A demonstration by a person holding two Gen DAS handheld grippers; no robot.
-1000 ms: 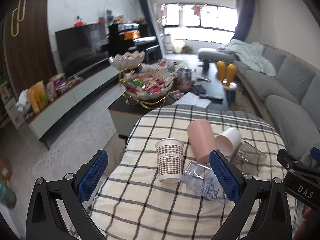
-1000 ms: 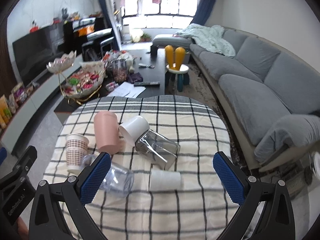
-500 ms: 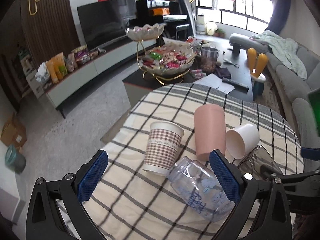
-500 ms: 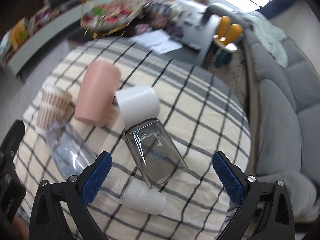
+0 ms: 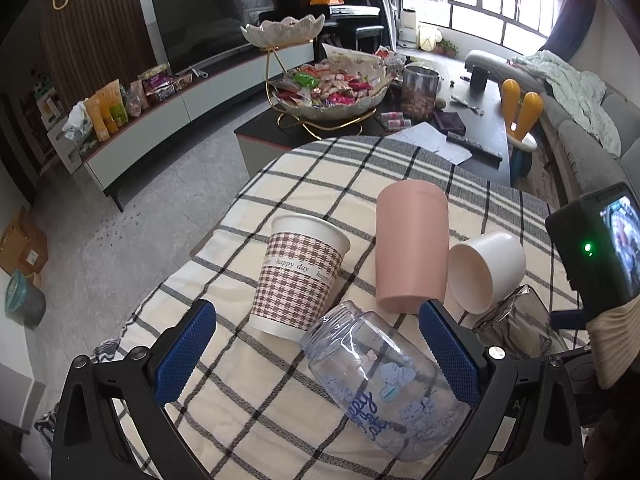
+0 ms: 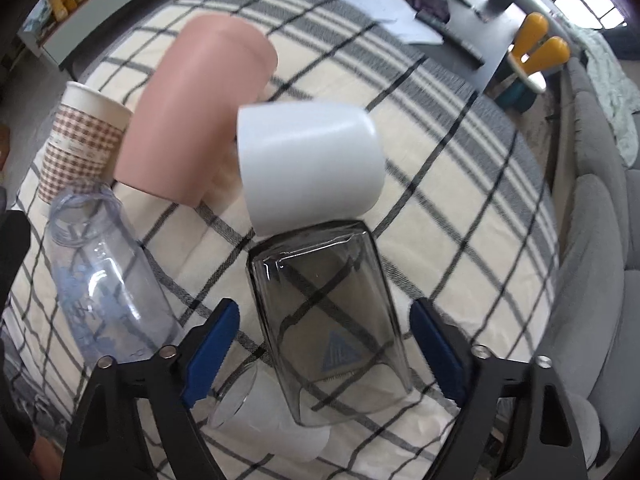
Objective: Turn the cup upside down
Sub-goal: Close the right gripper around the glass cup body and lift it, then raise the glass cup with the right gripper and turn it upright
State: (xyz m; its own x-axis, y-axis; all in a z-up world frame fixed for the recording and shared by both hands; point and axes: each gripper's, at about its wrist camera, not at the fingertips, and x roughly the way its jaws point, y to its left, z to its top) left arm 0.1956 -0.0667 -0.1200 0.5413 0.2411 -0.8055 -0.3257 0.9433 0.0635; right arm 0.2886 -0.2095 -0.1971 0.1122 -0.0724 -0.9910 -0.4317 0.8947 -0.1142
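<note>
Several cups sit on a checked tablecloth (image 5: pixel 312 176). A brown houndstooth paper cup (image 5: pixel 298 276) stands upright. A pink cup (image 5: pixel 412 248) stands mouth down. A white cup (image 5: pixel 486 270) lies on its side. A clear blue bottle-cup (image 5: pixel 384 380) lies on its side between the open jaws of my left gripper (image 5: pixel 320 354). In the right wrist view, a smoky grey glass (image 6: pixel 328 316) lies on its side between the open jaws of my right gripper (image 6: pixel 324 350), untouched. A small frosted cup (image 6: pixel 264 420) lies under the right gripper.
A dark coffee table (image 5: pixel 480 128) with a tiered candy bowl (image 5: pixel 328 92) and a jar stands beyond the table. A grey sofa (image 6: pixel 592 240) runs along the right. A yellow-eared stool (image 5: pixel 520 120) stands by the coffee table. A TV unit (image 5: pixel 168 108) lines the left wall.
Both grippers have moved down and forward toward the cups. The right gripper now straddles the grey glass; the left now straddles the blue bottle-cup. No cup has moved.
</note>
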